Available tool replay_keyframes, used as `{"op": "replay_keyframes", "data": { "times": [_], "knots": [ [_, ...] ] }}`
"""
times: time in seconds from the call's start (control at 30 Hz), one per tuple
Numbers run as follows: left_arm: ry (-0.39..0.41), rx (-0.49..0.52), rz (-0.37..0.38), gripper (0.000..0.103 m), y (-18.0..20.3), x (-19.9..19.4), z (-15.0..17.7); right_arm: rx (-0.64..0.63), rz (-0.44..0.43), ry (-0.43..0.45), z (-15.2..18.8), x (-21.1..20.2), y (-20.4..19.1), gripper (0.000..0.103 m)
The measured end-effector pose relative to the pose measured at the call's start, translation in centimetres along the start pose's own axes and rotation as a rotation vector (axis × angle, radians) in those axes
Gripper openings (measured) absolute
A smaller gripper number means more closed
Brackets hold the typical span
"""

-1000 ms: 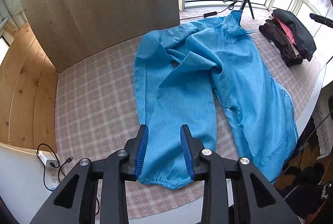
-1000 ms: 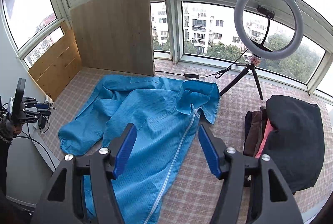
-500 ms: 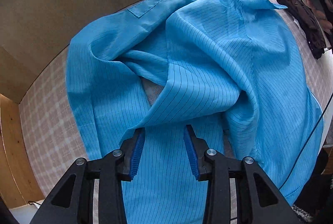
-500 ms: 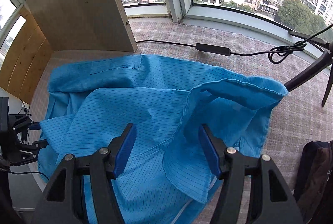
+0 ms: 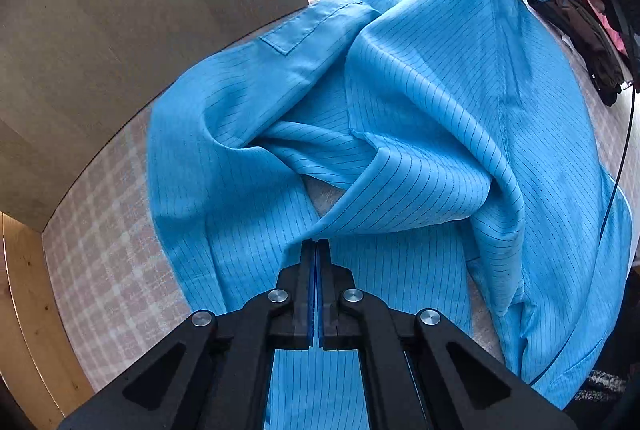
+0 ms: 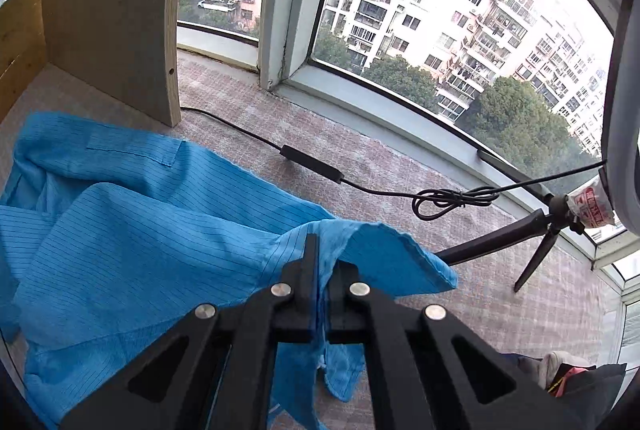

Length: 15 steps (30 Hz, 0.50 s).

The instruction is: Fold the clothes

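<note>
Both grippers — left (image 5: pixel 317 244), right (image 6: pixel 322 250) — have just closed, pinching the blue coat (image 5: pixel 420 118). Thin fabric between the fingers could slip out when lifted — the left bite looks especially shallow.

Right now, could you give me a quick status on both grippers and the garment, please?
Left gripper just closed on a fold of the blue striped jacket. Right gripper just closed on its collar. Black cable beyond, clear.

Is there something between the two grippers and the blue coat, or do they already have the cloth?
Nothing visible stands between them. The left gripper has just closed on a fold edge of the blue coat. The right gripper has just closed on cloth near the collar. The black cable lies beyond the coat, apart from it.
</note>
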<state>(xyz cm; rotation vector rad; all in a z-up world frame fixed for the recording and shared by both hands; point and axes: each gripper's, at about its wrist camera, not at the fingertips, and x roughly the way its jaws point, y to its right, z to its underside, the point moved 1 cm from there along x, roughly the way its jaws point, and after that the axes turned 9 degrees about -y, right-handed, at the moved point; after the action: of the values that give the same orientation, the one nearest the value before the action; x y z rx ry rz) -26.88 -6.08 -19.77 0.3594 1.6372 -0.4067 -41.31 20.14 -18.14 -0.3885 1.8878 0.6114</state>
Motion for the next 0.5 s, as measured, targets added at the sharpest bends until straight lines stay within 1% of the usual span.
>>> {"op": "replay_keyframes", "data": {
  "times": [0.03, 0.07, 0.1, 0.13, 0.17, 0.2, 0.27, 0.3, 0.33, 0.37, 0.4, 0.43, 0.47, 0.5],
  "knots": [
    [0.002, -0.002, 0.02, 0.0, -0.5, -0.3, 0.0, 0.001, 0.03, 0.006, -0.4, -0.4, 0.7, 0.001],
    [-0.003, 0.007, 0.042, 0.008, -0.8, -0.4, 0.0, 0.002, 0.06, 0.013, -0.8, -0.8, 1.4, 0.001],
    [-0.008, 0.02, 0.049, 0.031, -0.7, -0.5, -0.2, 0.003, 0.063, 0.005, -1.0, -0.6, 1.7, 0.001],
    [-0.006, 0.042, 0.04, 0.044, -0.4, -0.4, -0.4, 0.004, 0.066, -0.003, -1.2, -0.5, 2.1, 0.001],
    [-0.001, 0.076, 0.027, 0.061, 0.2, -0.3, -0.8, 0.003, 0.069, -0.011, -1.3, -0.2, 2.1, 0.001],
    [0.004, 0.11, 0.015, 0.062, 0.8, -0.2, -1.2, 0.003, 0.071, -0.02, -1.4, 0.1, 2.2, 0.001],
    [0.003, 0.159, -0.016, 0.062, 1.2, 0.5, -2.2, 0.001, 0.071, -0.031, -1.3, 0.6, 2.1, 0.001],
    [0.0, 0.162, -0.007, 0.062, 1.0, 1.0, -2.9, 0.001, 0.068, -0.036, -1.2, 0.8, 2.0, 0.001],
    [-0.011, 0.156, 0.023, 0.061, 0.8, 1.7, -3.4, 0.0, 0.068, -0.04, -1.1, 1.0, 1.9, 0.001],
    [-0.035, 0.134, 0.062, 0.045, 0.6, 2.5, -3.8, -0.001, 0.069, -0.045, -1.0, 1.2, 1.8, 0.001],
    [-0.063, 0.109, 0.082, 0.003, 0.5, 3.2, -4.2, -0.001, 0.073, -0.048, -0.9, 1.5, 1.6, 0.001],
    [-0.077, 0.091, 0.086, 0.003, 0.3, 3.5, -4.5, -0.002, 0.08, -0.046, -0.8, 1.6, 1.6, 0.001],
    [-0.073, 0.081, 0.071, 0.001, 0.1, 3.4, -4.5, -0.003, 0.087, -0.044, -0.7, 1.7, 1.6, 0.001],
    [-0.069, 0.07, 0.055, 0.001, 0.0, 3.2, -4.6, 0.0, 0.099, -0.033, -0.6, 1.5, 1.6, 0.001]
  ]
}}
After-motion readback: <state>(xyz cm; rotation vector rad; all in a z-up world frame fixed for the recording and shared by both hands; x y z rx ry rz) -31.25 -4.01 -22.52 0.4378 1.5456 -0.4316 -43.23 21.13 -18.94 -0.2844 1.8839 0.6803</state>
